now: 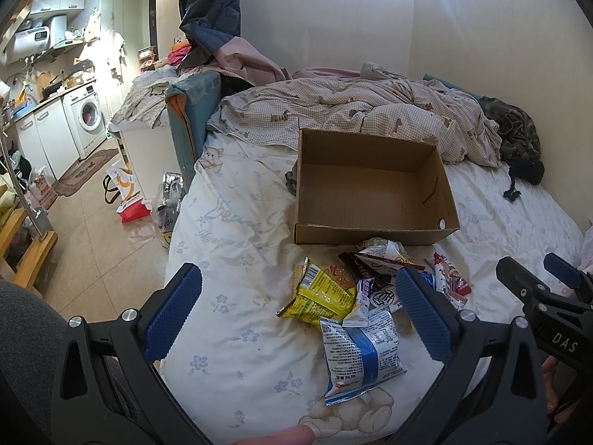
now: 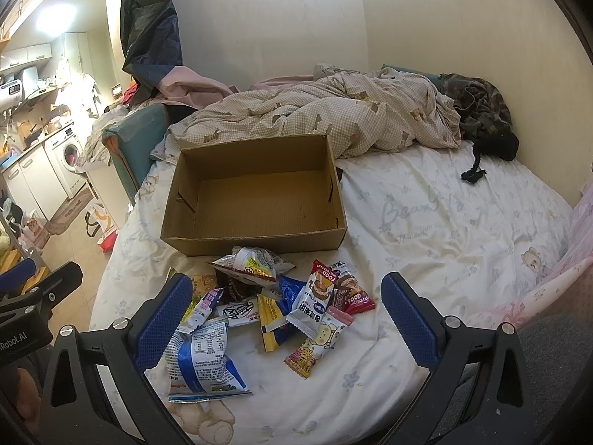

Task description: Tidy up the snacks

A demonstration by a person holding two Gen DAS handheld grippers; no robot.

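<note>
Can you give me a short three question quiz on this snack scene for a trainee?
1. True or false: the cardboard box already holds snacks.
2. Where does the snack pile lie relative to the box: A) inside it, B) on the bed sheet in front of it, C) on the floor?
3. What state are the left tool and right tool in?

Key: 1. False, it is empty. 2. B. 3. Both open, holding nothing.
</note>
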